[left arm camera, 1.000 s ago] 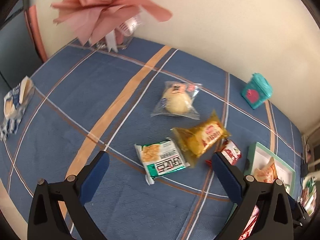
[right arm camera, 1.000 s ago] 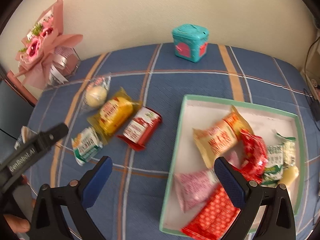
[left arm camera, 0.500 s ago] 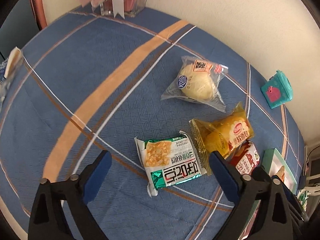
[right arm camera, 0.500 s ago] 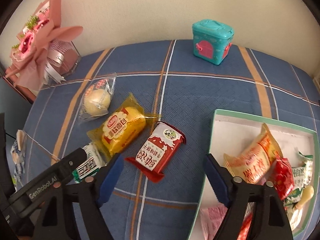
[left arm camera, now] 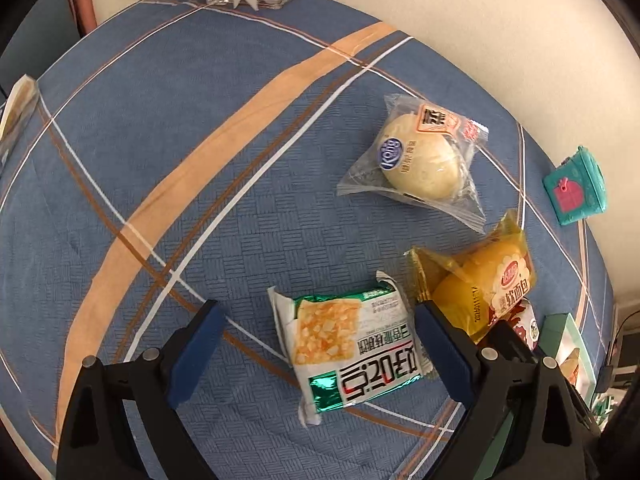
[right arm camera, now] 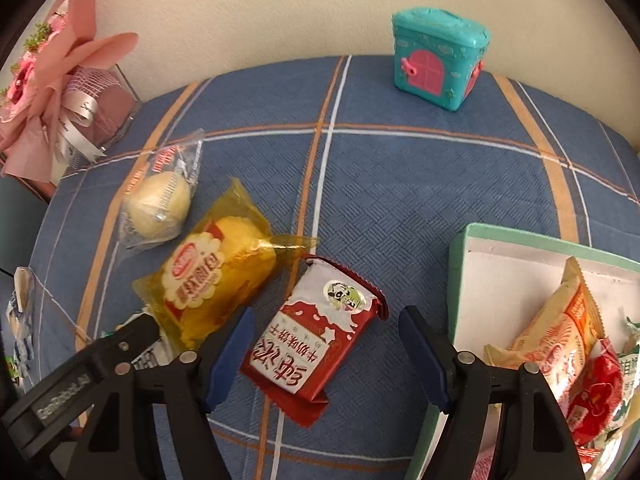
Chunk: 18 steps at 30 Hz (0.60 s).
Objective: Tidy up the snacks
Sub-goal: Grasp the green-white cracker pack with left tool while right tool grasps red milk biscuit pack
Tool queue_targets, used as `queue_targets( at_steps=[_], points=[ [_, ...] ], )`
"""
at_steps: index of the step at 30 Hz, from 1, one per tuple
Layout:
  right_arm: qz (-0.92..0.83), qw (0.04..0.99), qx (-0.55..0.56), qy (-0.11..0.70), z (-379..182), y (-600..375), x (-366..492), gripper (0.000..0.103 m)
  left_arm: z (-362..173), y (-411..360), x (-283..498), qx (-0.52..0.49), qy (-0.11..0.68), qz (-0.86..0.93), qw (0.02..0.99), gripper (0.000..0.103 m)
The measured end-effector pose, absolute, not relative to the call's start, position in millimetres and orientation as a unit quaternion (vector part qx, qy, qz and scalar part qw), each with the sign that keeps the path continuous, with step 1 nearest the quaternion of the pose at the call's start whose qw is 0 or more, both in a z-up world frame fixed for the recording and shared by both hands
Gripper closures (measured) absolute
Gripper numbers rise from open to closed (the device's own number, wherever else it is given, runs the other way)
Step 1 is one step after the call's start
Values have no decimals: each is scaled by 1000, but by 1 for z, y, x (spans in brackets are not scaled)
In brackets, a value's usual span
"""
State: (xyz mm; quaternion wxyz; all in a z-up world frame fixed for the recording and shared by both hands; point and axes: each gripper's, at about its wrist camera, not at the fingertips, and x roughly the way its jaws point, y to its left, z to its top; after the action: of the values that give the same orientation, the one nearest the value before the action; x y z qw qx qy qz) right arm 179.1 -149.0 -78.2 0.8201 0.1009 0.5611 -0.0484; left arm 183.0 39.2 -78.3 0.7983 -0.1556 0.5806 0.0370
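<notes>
Red-and-white foil snack packet (right arm camera: 316, 344) flat on blue plaid worktop (right arm camera: 400, 184), long axis diagonal, sits between the closing, not-yet-touching pads of the right claw (right arm camera: 324, 356); left claw (left arm camera: 316, 356), spread, straddles the green-and-white cracker packet (left arm camera: 352, 344).

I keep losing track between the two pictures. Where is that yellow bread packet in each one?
Left wrist view: the yellow bread packet lies at the right, just past the right-hand jaw, beside the green-and-white snack packet.
Right wrist view: the yellow bread packet lies left of centre, touching the red-and-white snack packet.
Shared landmark: the teal toy house by the wall.
</notes>
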Motion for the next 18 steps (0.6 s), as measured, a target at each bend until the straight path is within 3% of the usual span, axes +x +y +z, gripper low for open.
queue_targets(
  at_steps=[3,5,6,8,18],
  points=[
    [-42,821,104,560,-81,-148,179,40,-78,35,184,-155,580,35,799,12],
    [-40,822,102,559,-81,-147,178,46,-75,32,183,-157,577,26,801,29],
    [-40,821,103,560,-81,-147,177,55,-74,31,183,-157,576,22,802,33],
    [-43,820,103,561,-81,-149,176,60,-73,28,183,-155,575,17,803,42],
    [-41,811,108,573,-78,-147,161,61,-77,26,175,-155,577,10,802,49]
  ],
)
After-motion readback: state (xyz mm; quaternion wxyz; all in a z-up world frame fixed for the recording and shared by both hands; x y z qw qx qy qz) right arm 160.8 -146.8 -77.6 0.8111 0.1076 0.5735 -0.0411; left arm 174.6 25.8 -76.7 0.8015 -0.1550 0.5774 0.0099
